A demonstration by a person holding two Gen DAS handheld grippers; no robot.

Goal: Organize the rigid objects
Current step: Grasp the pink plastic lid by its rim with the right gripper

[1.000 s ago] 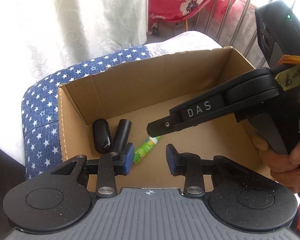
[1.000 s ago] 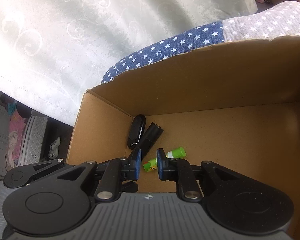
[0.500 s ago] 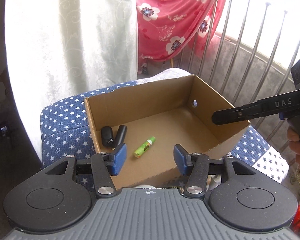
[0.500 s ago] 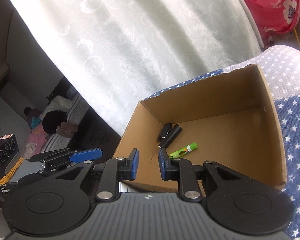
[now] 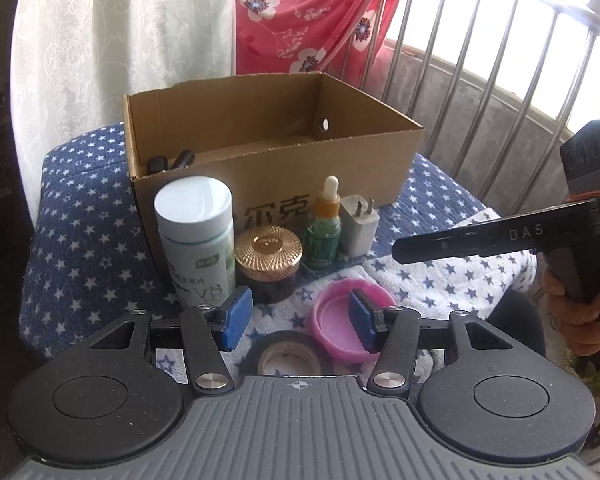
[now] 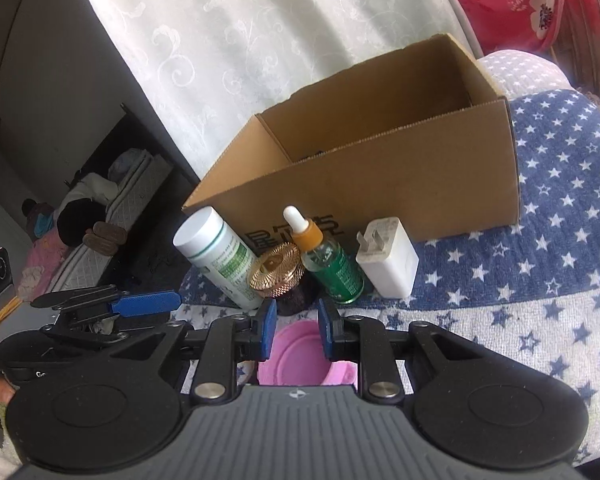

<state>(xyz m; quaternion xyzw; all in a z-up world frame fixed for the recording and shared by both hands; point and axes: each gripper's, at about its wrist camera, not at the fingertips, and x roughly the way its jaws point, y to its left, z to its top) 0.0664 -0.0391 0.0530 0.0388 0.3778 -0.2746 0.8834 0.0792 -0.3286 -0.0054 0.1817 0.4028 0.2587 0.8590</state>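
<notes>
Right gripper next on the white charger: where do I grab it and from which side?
Take the white charger across its flat faces, low on the body, coming from above on its open right side. It stands upright with its prongs pointing up, so the top offers no grip. The dropper bottle stands close on its left; the box is behind. The right gripper holds nothing.

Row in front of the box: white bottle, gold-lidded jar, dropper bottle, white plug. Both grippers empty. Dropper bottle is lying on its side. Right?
Not quite: the dropper bottle stands upright, dropper tip up, as the left wrist view shows. The rest holds: it sits between the gold-lidded jar and white plug, in front of the box.
</notes>
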